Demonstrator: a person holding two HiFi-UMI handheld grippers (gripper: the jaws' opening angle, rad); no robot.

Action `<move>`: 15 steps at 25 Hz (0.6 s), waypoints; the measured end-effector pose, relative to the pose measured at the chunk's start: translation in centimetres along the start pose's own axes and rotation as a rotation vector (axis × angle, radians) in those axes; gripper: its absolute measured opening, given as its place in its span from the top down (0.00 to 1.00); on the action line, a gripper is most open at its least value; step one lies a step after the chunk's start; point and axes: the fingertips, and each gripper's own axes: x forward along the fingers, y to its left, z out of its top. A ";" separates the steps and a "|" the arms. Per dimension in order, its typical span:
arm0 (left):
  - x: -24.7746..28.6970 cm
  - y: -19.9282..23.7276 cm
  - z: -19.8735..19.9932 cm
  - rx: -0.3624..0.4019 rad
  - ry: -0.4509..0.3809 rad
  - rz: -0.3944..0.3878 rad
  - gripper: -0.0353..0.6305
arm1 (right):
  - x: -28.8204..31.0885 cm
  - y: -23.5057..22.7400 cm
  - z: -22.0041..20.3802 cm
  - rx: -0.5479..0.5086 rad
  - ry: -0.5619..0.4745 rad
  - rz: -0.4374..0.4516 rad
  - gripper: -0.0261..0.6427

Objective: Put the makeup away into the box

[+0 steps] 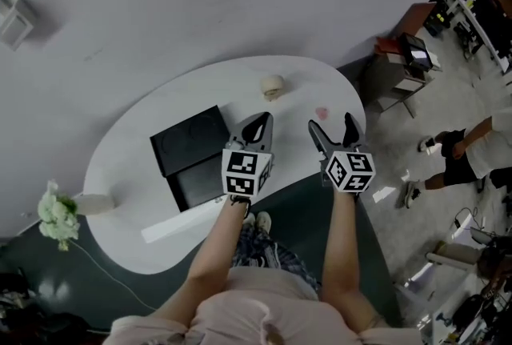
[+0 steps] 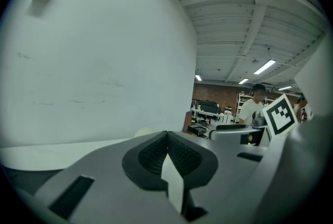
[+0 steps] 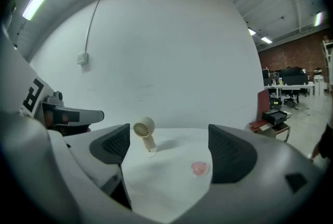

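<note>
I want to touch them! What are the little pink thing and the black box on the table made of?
The pink thing looks like smooth plastic with a paler rim, but it is too small to be sure. The black box looks like stiff matte card or plastic: flat, dull faces, sharp corners and no shine.

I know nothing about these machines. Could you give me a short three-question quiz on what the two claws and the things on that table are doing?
1. Fill in: the black box lies on the white table beside the ___ claw.
2. True or false: the left claw is wide open.
3. The pink makeup piece is: A, inside the box; B, on the table ahead of the open right claw; C, gripped by the left claw.

Key: 1 left; 2 false, its jaws are shut together; 3 B.
</note>
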 end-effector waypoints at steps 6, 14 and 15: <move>5.9 -2.0 -3.6 -0.022 0.096 -0.018 0.91 | 4.1 -3.8 -3.1 -0.004 0.109 -0.022 0.28; 9.0 -2.5 -7.4 -0.061 0.170 -0.029 0.91 | 8.4 -6.9 -9.1 -0.070 0.320 -0.028 0.38; 9.1 -2.5 -7.7 -0.064 0.174 -0.029 0.91 | 8.6 -7.2 -9.7 -0.078 0.346 -0.032 0.39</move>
